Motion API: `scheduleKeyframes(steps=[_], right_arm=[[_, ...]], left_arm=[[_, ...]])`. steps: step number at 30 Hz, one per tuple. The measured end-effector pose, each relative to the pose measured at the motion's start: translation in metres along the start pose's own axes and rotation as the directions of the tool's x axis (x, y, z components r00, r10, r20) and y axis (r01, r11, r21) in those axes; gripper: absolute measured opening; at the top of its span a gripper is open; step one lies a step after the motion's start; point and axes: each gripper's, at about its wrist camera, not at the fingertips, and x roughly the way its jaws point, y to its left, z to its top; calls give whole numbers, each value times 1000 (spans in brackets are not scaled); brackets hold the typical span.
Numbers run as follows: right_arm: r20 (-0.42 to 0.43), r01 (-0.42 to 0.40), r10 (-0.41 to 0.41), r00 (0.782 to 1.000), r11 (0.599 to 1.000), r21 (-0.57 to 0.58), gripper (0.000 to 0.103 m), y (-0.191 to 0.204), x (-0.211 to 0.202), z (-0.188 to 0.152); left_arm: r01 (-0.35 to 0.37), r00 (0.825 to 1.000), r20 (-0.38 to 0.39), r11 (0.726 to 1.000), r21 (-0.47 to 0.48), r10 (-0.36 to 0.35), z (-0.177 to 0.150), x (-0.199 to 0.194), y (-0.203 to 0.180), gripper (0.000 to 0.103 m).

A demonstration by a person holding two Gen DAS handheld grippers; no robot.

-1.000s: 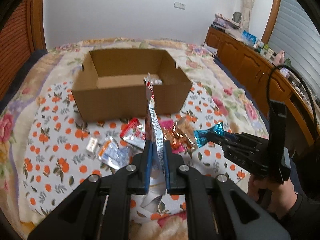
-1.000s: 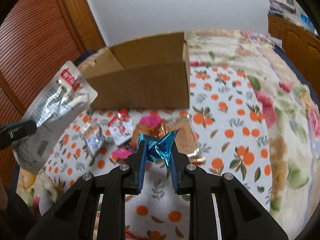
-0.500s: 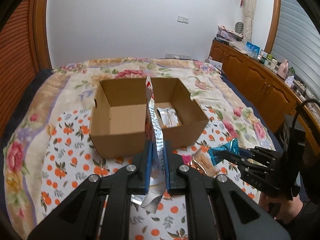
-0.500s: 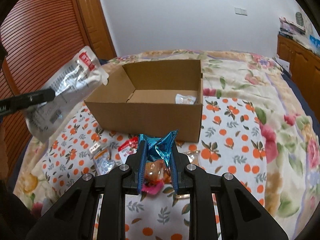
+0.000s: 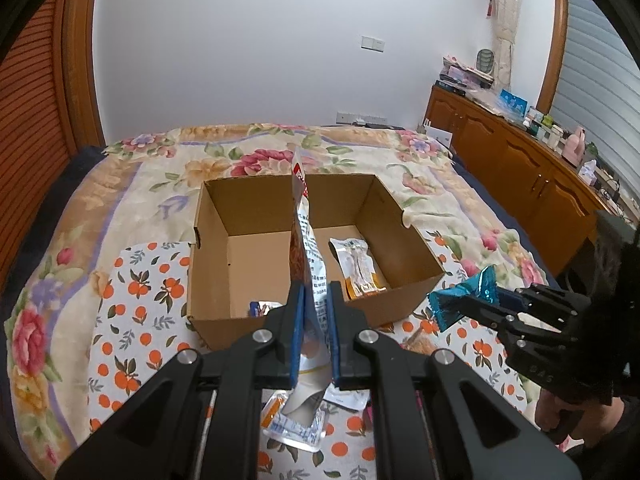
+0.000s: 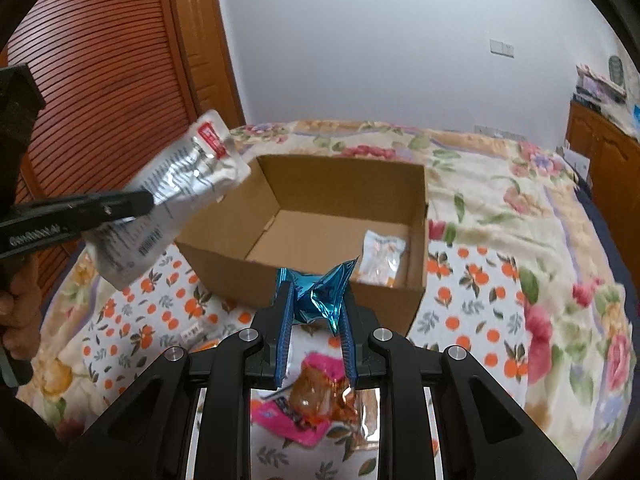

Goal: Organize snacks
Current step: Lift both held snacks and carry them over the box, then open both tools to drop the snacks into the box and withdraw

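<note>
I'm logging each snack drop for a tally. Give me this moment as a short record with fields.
left gripper: shut on silver pouch
right gripper: shut on blue foil packet
cardboard box: open, on the bed
in box: clear packet at its right side
loose snacks: on the orange-print cloth, outside the box

The print on the silver pouch is too small to be read; the cardboard box floor is partly hidden by it.
</note>
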Motion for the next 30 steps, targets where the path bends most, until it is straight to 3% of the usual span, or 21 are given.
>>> scheduleKeyframes(steps=[16,22,30], right_arm=[[-31,-2,1,1000,999,-36,19,1,64,45],[-70,23,-23,997,1000,-3,19,-13,97,46],[-132,79,-75,988,997,25,20,-28,128,37]], left_arm=[[21,1000,-21,997,-73,-22,22,70,49,8],[26,998,-62,994,-108,-32,18,97,66,9],[21,998,-51,993,-117,-27,17,100,72,10]])
